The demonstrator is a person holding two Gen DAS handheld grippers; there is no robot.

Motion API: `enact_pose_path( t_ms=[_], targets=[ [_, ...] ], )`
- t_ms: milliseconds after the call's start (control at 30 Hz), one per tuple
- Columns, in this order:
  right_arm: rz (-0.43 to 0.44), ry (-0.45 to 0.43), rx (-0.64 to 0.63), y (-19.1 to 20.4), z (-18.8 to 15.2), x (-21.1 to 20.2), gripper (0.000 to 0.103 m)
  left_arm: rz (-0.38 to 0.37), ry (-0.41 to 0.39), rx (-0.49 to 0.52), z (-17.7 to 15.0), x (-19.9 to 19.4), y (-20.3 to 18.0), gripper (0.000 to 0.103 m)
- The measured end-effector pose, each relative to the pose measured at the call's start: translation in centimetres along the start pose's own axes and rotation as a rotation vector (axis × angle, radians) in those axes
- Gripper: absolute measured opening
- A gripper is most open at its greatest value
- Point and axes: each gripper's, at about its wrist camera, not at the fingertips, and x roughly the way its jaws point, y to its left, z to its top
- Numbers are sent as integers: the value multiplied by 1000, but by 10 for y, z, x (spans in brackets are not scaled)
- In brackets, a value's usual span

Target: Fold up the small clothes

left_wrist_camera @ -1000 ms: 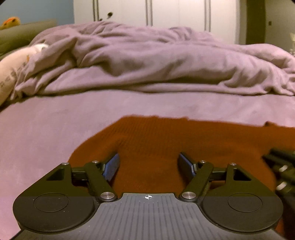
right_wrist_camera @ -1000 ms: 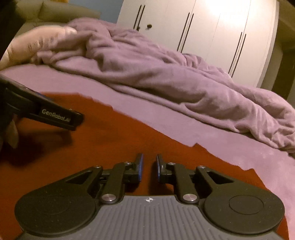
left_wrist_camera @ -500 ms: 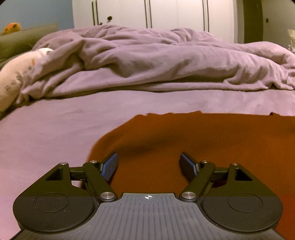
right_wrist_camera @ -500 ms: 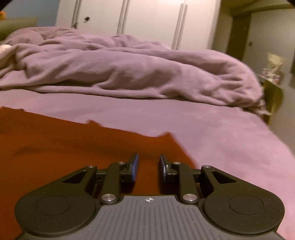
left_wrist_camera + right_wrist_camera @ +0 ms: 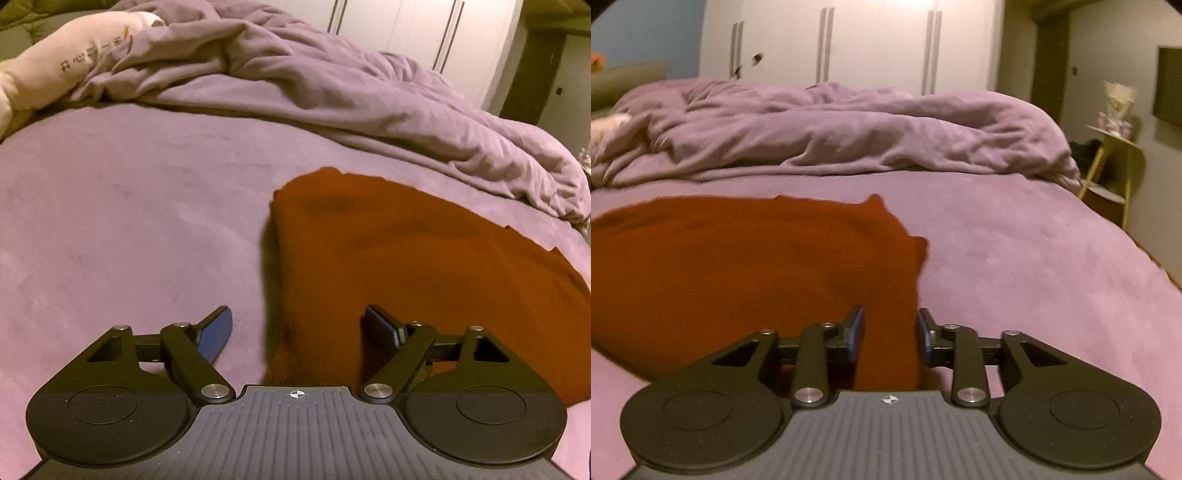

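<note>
A rust-orange knit garment lies flat on the purple bed sheet. In the left wrist view my left gripper stands open above the garment's left edge, one fingertip over the sheet and the other over the fabric, nothing pressed between them. In the right wrist view the same garment fills the left half. My right gripper hovers at its right edge with the jaws opening; the fabric's edge shows in the gap below, and the pads do not press on it.
A crumpled purple duvet is heaped across the far half of the bed. A pale pillow lies at the far left. White wardrobe doors stand behind. A small yellow side table stands right of the bed.
Both grippers have swung apart, the left to the garment's left edge, the right to its right edge. The right jaws have widened. The left gripper no longer shows in the right view.
</note>
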Motion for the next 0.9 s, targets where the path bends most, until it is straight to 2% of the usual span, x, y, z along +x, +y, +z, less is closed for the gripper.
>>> enact_pose_path(
  t_ms=[67, 167, 200, 267, 367, 467, 567, 600, 667, 733, 800, 833, 900],
  targets=[
    [-76, 10, 19, -7, 4, -1, 34, -20, 9, -25, 5, -1, 5, 59],
    [-163, 56, 26, -16, 1, -4, 33, -62, 16, -45, 9, -5, 11, 41],
    [-160, 61, 34, -19, 0, -8, 33, -72, 19, -47, 9, -7, 13, 38],
    [-137, 54, 34, -20, -2, -18, 33, -102, 26, -56, 9, -10, 16, 24],
    [-94, 32, 21, -9, 1, -32, 33, -148, 29, -114, 13, -14, 22, 17],
    [-20, 2, 10, 9, 9, -42, 33, -182, 23, -193, 17, -16, 32, 17],
    [62, -6, -14, 35, 19, -41, 33, -115, 26, -184, 17, -14, 37, 18],
    [83, -1, -30, 44, 21, -38, 33, -111, 28, -176, 17, -15, 38, 23],
    [122, 18, -58, 63, 21, -33, 33, -122, 40, -174, 16, -16, 39, 50],
    [161, 27, -75, 80, 21, -29, 33, -164, 62, -167, 15, -16, 39, 61],
    [183, 28, -99, 96, 20, -26, 33, -248, 110, -171, 13, -10, 39, 66],
    [193, 28, -112, 104, 20, -25, 33, -278, 139, -185, 13, -4, 39, 75],
    [214, 33, -123, 119, 20, -21, 33, -309, 189, -220, 12, 11, 39, 76]
  ],
)
